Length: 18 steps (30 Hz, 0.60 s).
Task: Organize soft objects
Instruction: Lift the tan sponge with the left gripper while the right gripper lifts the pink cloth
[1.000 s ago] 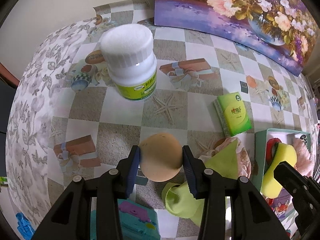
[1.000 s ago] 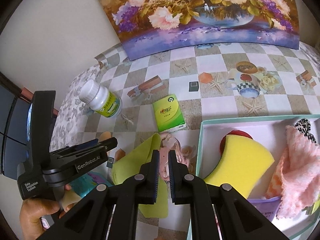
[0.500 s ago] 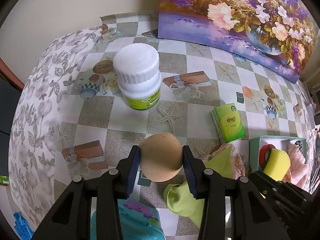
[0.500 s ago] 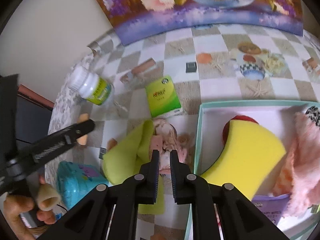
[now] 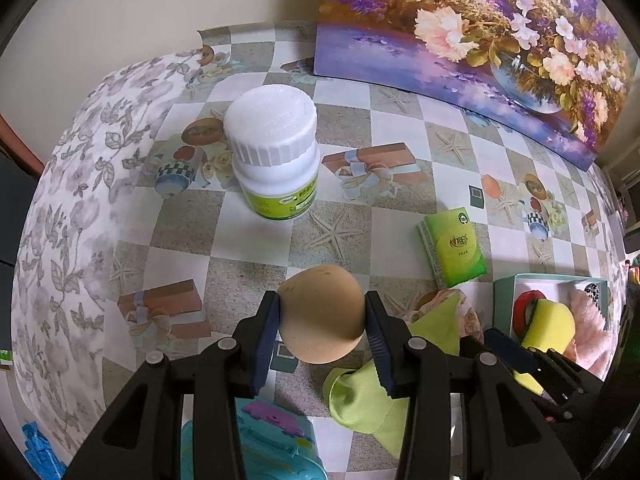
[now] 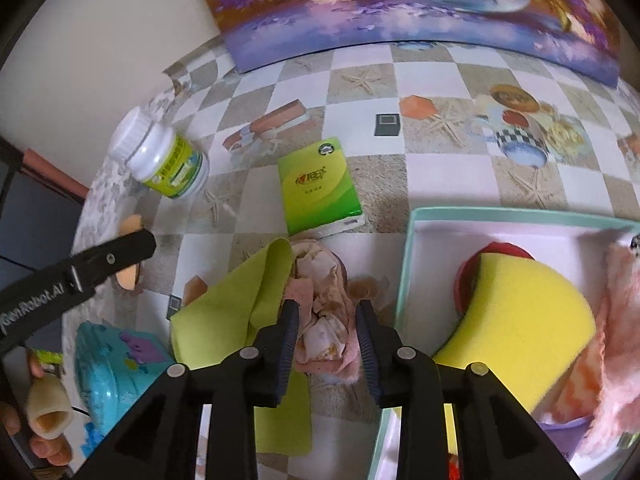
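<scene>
My left gripper [image 5: 322,320] is shut on a tan egg-shaped soft ball [image 5: 322,304], held above the checkered tablecloth. My right gripper [image 6: 326,320] points down over a crumpled pink cloth [image 6: 324,276]. Its jaws are opening, with the cloth lying between the fingers and not squeezed. A lime-green cloth [image 6: 232,316] lies folded to the left of the pink one. To the right stands a teal-rimmed box [image 6: 404,264] holding a yellow sponge [image 6: 520,312], a red item and a fluffy pink cloth [image 6: 616,340].
A green tissue pack [image 6: 318,184] and a white bottle [image 6: 168,160] with a green label stand farther back. A teal toy case [image 6: 112,364] sits near left. A flower painting [image 6: 400,0] leans on the wall. A person's hand [image 6: 44,408] holds the left gripper's handle.
My right gripper has sunk toward the pink cloth, and its jaws have gone from nearly shut to parted around it. The left gripper keeps hold of the tan ball.
</scene>
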Available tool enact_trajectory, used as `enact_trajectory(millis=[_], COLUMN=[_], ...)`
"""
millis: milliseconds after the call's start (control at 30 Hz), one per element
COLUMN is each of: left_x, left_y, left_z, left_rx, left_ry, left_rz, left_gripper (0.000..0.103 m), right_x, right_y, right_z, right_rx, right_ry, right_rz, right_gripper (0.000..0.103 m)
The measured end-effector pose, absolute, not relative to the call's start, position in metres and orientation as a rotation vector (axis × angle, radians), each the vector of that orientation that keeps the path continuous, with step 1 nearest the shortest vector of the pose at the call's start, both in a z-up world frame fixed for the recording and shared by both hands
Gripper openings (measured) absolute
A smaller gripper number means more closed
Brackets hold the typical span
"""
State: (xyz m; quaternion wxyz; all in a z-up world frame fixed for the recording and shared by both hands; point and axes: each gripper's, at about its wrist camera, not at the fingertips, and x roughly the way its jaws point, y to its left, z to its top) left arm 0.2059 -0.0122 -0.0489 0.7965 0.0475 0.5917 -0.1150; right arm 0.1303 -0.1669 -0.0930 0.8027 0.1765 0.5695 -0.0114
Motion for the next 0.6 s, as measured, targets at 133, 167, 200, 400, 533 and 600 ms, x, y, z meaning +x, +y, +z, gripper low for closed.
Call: enact_trajectory(millis=[133,167,200,400,533,600], left_x=[0.206,0.206,0.206,0.204,0.202,0.200], left_y=[-0.013,-0.013,-0.013,-0.014,-0.015,-0.016], left_z=[-0.051,-0.051,-0.050,-0.046,-0.031,-0.021], left_rx=[0.103,0.103,0.103,0.109,0.099,0.093], left_ry=[1.276,1.275,1.274,1.262,1.225,1.200], left_rz=[-0.248,-0.249,-0.248,-0.249,-0.255,-0.261], left_gripper=[0.044,0.044,0.044,0.044,0.044,0.044], right_x=[0.131,0.131,0.131,0.127,0.117,0.114], right_y=[-0.157,-0.155,-0.153,-0.157,-0.171,-0.178], right_z=[-0.101,-0.101,-0.101,-0.088,-0.055,-0.039], right_rx=[0.304,0.287,0.268,0.285,0.330,0.350], right_ry=[1.241,1.241,1.241,1.195,1.098,1.054], right_rz=[-0.040,-0.041,-0.042,-0.040,-0.034,-0.037], right_gripper=[0.032,0.031,0.029,0.004,0.004,0.004])
